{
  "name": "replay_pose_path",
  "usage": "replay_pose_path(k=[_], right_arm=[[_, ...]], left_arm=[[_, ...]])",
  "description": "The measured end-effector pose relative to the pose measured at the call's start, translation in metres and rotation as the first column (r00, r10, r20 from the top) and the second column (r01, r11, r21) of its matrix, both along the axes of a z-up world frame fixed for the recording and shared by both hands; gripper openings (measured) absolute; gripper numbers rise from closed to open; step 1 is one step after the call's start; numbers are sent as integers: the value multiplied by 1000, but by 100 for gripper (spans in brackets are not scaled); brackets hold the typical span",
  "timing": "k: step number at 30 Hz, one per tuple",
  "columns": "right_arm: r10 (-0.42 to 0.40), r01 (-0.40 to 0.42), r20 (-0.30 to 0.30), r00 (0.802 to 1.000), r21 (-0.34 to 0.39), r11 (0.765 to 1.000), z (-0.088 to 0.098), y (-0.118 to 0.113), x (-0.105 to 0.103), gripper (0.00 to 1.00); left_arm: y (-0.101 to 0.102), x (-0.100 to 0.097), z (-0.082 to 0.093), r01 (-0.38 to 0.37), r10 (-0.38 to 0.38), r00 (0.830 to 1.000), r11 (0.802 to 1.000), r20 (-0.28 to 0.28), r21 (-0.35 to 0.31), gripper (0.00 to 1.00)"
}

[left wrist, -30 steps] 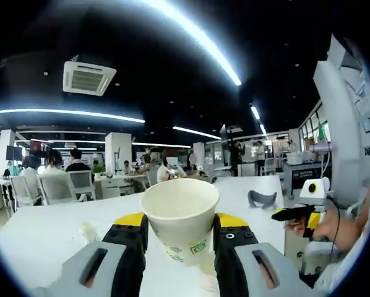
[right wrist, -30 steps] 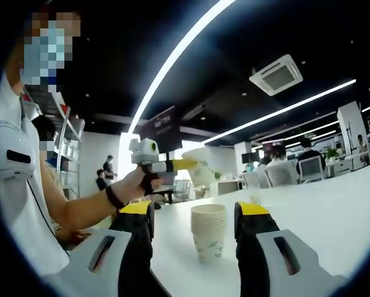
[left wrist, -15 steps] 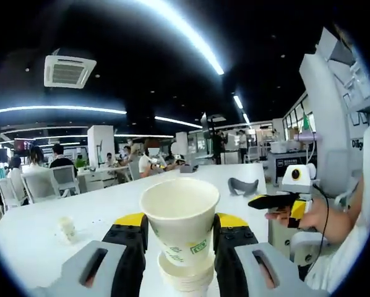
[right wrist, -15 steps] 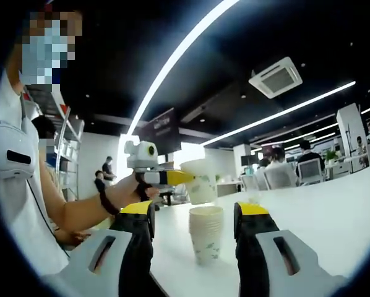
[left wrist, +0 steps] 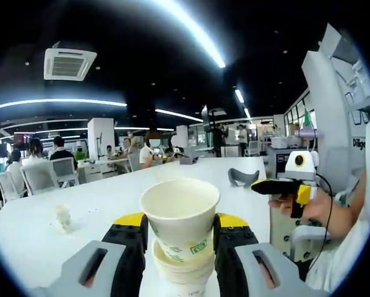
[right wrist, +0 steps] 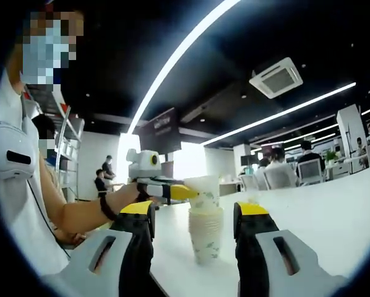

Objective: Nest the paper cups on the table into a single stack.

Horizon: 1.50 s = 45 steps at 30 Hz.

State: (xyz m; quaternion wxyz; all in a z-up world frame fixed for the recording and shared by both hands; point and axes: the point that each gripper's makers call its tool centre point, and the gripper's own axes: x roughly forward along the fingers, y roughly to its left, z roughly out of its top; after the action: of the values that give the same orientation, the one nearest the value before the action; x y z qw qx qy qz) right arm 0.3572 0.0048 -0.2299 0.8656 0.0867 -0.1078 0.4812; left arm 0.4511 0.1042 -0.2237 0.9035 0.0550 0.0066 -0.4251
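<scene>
Left claw (left wrist: 180, 238) is clamped on a single cup (left wrist: 180, 218), one jaw on each side of the cup wall, mouth up. Directly under that cup sits the stack (left wrist: 184, 272); the cup's base is already inside the stack's top rim, axis near upright and roughly in line with the stack's axis. So the deciding relation: the stack lies straight below the held cup, and the remaining travel looks to be straight down along that shared axis.

The right gripper view confirms it from the side: the left claw (right wrist: 184, 192) comes in from the left of the stack (right wrist: 206, 235), and the cup (right wrist: 203, 191) sits on top of the stack, partly sunk, looking slightly tilted toward the left claw. How deep it is seated cannot be told.

Right claw (right wrist: 193, 232) is spread wide and holding nothing; the stack stands between its jaws but ahead of them, not touched. In the left gripper view the right claw (left wrist: 268, 185) sits well to the right of the stack, near the edge of the surface (left wrist: 98, 207).

One more small cup-like object (left wrist: 63, 218) stands far left of the stack on the surface, too small to identify.

Judgement: the left claw is the working one; a push down, then release, probably finishes this nest.
</scene>
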Motion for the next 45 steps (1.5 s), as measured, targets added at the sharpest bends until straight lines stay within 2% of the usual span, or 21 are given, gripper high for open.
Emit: replay_pose_path(k=[8, 13, 19, 23, 28, 31, 41, 45], right_arm=[[2, -2, -1, 1000, -2, 1000, 0, 2, 0, 54], [3, -3, 1, 1000, -6, 1000, 0, 3, 0, 54], [4, -4, 0, 1000, -6, 1000, 0, 3, -1, 54], [3, -3, 3, 1000, -9, 1000, 0, 3, -1, 54], [2, -2, 3, 1000, -11, 1000, 0, 3, -1, 54], [2, -2, 5, 1000, -13, 1000, 0, 3, -1, 54], [7, -7, 1, 1000, -12, 1000, -2, 5, -1, 53], [12, -12, 1, 1000, -13, 1000, -2, 7, -2, 53]], left_arm=[[-2, 0, -14, 1, -1, 1000, 1000, -17, -3, 45], [-1, -1, -14, 0, 0, 1000, 1000, -6, -9, 46], [-1, 1, -13, -4, 4, 1000, 1000, 5, -20, 57], [-3, 3, -17, -1, 1, 1000, 999, -13, -33, 57], [-3, 7, -31, 0, -1, 999, 1000, -48, -31, 56], [-1, 7, -36, -3, -1, 997, 999, -71, -54, 52], [1, 7, -42, -15, 12, 998, 999, -55, -49, 51], [2, 7, -49, -15, 12, 997, 999, -70, -45, 51]])
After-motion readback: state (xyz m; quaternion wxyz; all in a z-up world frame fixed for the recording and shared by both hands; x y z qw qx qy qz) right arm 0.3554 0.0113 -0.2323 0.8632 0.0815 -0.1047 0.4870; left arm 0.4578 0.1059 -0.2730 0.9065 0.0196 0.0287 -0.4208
